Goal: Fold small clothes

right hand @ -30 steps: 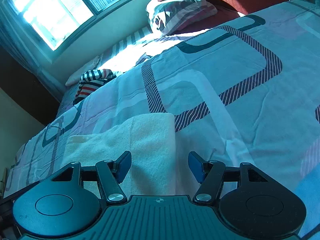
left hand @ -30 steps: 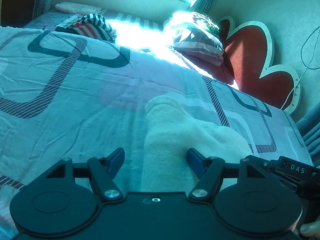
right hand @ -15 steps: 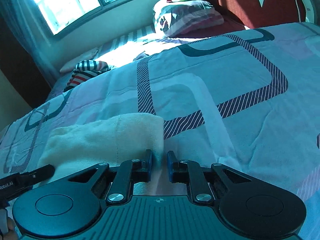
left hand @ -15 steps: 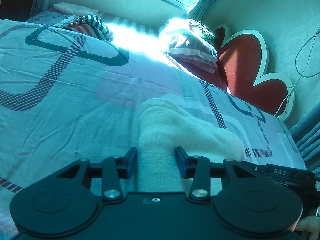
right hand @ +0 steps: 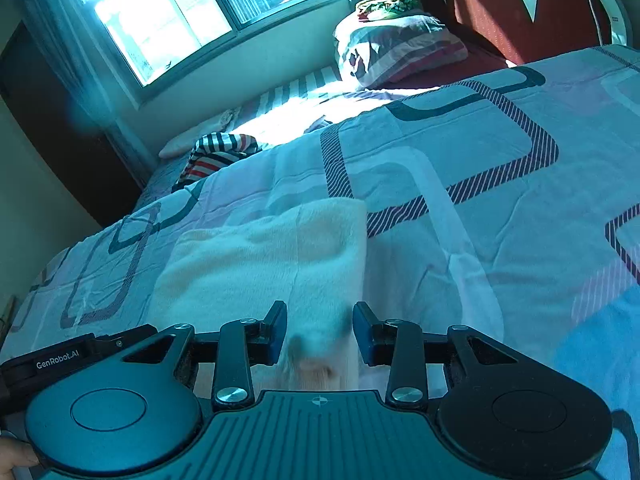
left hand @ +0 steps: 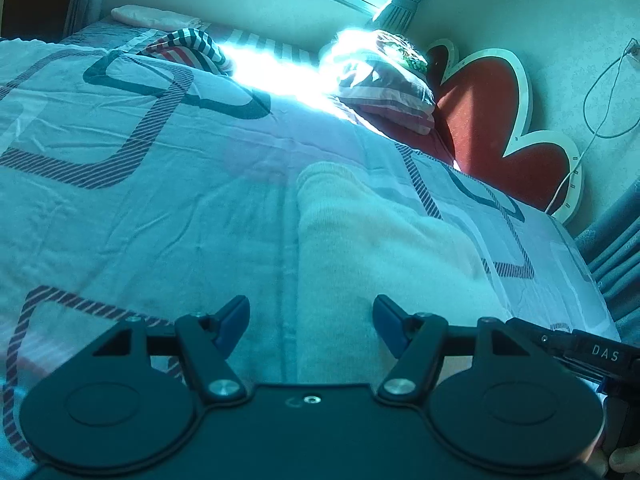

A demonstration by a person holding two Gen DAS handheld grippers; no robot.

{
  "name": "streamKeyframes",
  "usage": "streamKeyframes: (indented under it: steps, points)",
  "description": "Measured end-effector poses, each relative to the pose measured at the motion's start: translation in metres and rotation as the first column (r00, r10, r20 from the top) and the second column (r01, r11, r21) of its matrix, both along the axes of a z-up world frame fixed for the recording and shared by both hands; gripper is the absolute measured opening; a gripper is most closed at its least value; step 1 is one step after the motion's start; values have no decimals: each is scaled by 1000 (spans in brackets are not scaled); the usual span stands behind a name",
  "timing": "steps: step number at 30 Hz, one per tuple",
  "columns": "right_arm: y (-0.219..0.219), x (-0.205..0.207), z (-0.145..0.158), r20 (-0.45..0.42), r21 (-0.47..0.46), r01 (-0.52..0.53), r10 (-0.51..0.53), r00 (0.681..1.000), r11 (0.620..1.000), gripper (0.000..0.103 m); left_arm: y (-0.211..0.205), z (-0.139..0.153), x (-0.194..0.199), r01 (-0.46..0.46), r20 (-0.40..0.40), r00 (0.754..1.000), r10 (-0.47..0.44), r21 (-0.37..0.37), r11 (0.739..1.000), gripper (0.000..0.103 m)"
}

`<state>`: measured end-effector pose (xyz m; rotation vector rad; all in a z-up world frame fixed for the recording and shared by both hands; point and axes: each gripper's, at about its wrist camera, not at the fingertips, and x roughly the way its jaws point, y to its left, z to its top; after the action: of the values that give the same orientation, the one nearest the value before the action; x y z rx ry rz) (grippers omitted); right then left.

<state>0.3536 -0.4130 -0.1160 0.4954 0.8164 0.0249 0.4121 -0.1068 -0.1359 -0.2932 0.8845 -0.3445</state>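
Note:
A pale cream folded garment lies flat on the patterned bedspread. In the left wrist view my left gripper is open, its blue fingertips wide apart over the garment's near left edge. In the right wrist view the same garment lies ahead, its right edge running toward me. My right gripper is open, jaws partly apart, with the garment's near corner blurred between them. The other gripper's black body shows at the right of the left wrist view.
A striped garment lies at the far side of the bed, with a pink pillow behind it. Stacked pillows rest against a red heart-shaped headboard. A window lets in bright sun.
Both grippers closed on the garment's near edge half a second ago and have opened again. The left has shifted left, so the garment now sits right of its centre.

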Motion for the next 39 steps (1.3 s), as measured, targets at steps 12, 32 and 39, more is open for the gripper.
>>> streamKeyframes:
  steps: [12,32,39]
  points:
    - [12,-21,0,-37,-20,-6,5,999,1000,29,-1,-3,-24,35,-16,999,-34,26,999,54]
    - [37,-93,-6,-110,42,1,4,994,999,10,13,-13,-79,150,-115,981,-156,-60,987,20]
    - [41,-95,-18,-158,-56,21,-30,987,998,9,20,-16,-79,192,-101,975,-197,-60,980,17]
